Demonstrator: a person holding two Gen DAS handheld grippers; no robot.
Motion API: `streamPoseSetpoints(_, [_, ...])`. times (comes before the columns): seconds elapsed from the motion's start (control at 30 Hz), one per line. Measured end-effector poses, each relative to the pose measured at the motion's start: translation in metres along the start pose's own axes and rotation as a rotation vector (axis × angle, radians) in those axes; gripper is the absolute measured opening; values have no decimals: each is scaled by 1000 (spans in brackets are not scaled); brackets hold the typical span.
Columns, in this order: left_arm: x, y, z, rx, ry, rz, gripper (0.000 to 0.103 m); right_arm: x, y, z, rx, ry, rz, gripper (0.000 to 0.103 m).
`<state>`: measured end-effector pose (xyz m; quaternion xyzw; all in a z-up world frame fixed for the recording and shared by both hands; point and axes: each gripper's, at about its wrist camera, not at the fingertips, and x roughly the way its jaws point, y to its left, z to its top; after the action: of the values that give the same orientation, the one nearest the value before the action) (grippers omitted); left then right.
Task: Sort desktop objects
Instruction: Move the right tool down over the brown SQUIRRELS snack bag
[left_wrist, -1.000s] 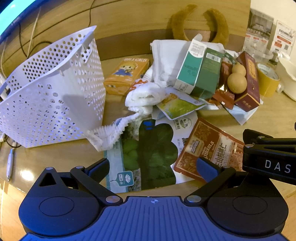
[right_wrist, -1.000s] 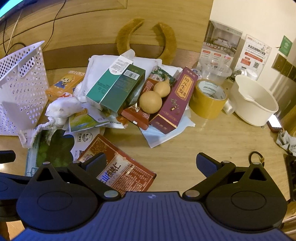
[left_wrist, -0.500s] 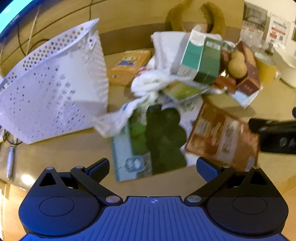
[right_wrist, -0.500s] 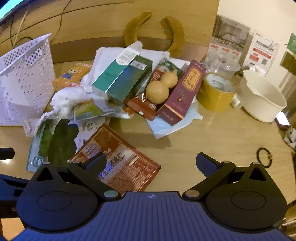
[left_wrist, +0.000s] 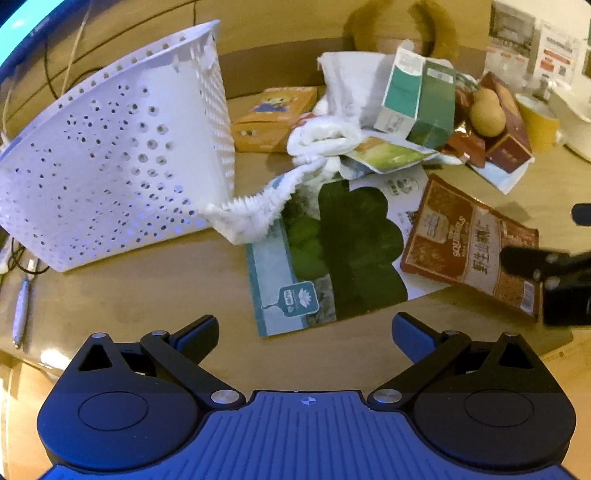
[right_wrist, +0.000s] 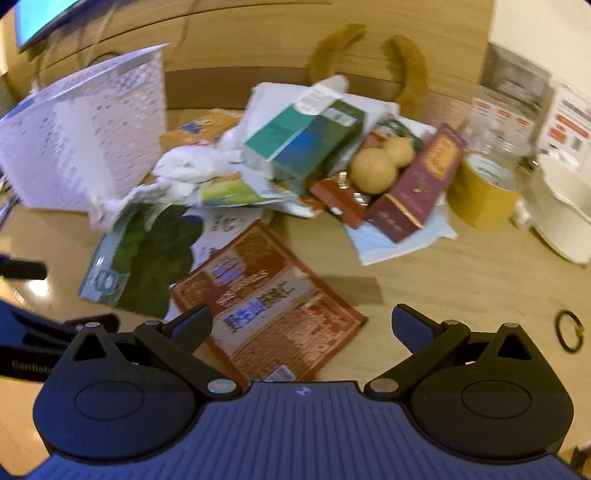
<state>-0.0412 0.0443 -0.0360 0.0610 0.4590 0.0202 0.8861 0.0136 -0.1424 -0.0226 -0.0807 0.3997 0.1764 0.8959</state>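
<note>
A pile of clutter lies on the wooden desk. A flat green-and-white packet (left_wrist: 325, 254) lies in front of my left gripper (left_wrist: 304, 328), which is open and empty above the desk's near edge. A red-brown snack packet (right_wrist: 266, 306) lies just ahead of my right gripper (right_wrist: 301, 325), also open and empty. Behind are a green and teal carton (left_wrist: 417, 99), a crumpled white cloth (left_wrist: 321, 144), two round tan balls (right_wrist: 373, 170), a maroon box (right_wrist: 417, 188) and an orange box (left_wrist: 273, 114). A white perforated basket (left_wrist: 118, 166) stands tilted at the left.
A roll of yellow tape (right_wrist: 480, 192) and a white bowl (right_wrist: 565, 218) stand at the right. A black hair tie (right_wrist: 569, 330) lies on the desk near the right edge. A pen (left_wrist: 20, 314) and cables lie at the far left. A wood panel wall is behind.
Both grippers have pulled back and risen, so the pile looks farther away. The right gripper swung left over the red-brown packet. Nothing was picked up.
</note>
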Motion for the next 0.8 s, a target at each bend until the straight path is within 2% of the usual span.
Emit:
streamPoseSetpoints(0.23, [5, 2, -5, 33, -4, 53, 103, 18, 5, 2, -96, -13, 37, 103])
streamPoseSetpoints(0.47, [14, 8, -6, 3, 26, 63, 103, 41, 5, -2, -134, 38, 143, 103])
streamPoseSetpoints(0.7, [19, 10, -4, -8, 35, 69, 103, 49, 13, -5, -282, 27, 195, 103])
streamPoseSetpoints(0.8, [23, 9, -4, -16, 42, 68, 103, 53, 8, -2, -282, 24, 231, 103])
